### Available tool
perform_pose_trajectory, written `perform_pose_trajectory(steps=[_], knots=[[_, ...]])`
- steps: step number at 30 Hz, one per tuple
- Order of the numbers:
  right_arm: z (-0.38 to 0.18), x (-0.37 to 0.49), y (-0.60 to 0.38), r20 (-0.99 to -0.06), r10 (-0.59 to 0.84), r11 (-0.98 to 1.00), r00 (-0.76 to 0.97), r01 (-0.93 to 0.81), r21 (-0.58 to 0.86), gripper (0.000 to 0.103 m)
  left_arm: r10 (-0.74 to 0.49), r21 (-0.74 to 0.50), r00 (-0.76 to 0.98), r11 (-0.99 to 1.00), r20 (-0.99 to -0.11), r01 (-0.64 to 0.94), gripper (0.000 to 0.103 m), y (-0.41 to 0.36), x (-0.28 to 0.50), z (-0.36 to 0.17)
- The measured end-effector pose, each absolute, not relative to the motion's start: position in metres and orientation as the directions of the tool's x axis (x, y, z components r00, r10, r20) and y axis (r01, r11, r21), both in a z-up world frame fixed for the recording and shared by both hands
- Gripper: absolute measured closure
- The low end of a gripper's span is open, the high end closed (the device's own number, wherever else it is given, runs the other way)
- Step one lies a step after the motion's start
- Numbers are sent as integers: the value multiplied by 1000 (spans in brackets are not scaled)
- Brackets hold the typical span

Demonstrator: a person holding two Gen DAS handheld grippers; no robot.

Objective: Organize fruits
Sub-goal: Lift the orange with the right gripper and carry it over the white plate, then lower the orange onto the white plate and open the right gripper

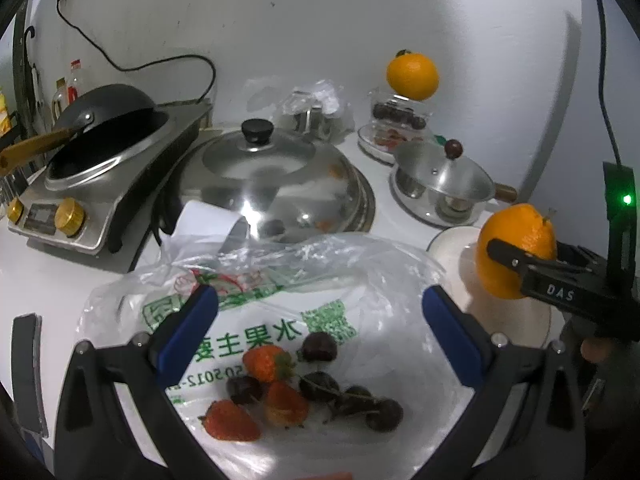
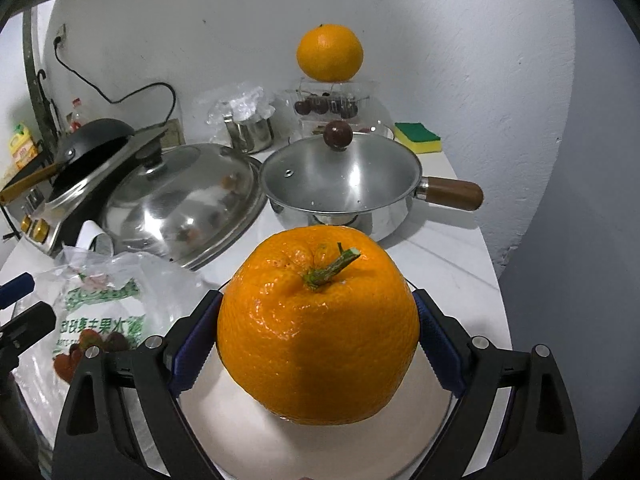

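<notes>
Gripping an orange [image 2: 318, 336] in my right gripper [image 2: 318, 340] over the plate [image 2: 240, 420], pads pressing both sides, left gripper [image 1: 320, 312] hanging spread over the bag [image 1: 360, 264] of strawberries [image 1: 266, 362] and cherries [image 1: 320, 346]

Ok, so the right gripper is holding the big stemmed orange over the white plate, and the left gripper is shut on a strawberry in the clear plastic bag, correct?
Not quite. The left gripper is open and holds nothing; it hangs above the clear plastic bag of strawberries and dark cherries, as the left wrist view shows. The rest stands: the right gripper holds the big stemmed orange over the white plate.
</notes>
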State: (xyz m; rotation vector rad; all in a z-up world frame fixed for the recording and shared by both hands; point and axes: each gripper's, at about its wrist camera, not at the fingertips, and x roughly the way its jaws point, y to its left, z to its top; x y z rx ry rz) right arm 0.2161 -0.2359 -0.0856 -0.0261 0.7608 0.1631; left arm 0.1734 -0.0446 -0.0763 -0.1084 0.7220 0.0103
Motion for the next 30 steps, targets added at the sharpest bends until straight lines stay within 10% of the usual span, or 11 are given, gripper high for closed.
perform_pose_trajectory(steps=[30], knots=[[-84, 224, -222, -655, 79, 994, 751, -110, -6, 8, -48, -147, 745, 987, -665, -68, 0, -26, 163, -80]])
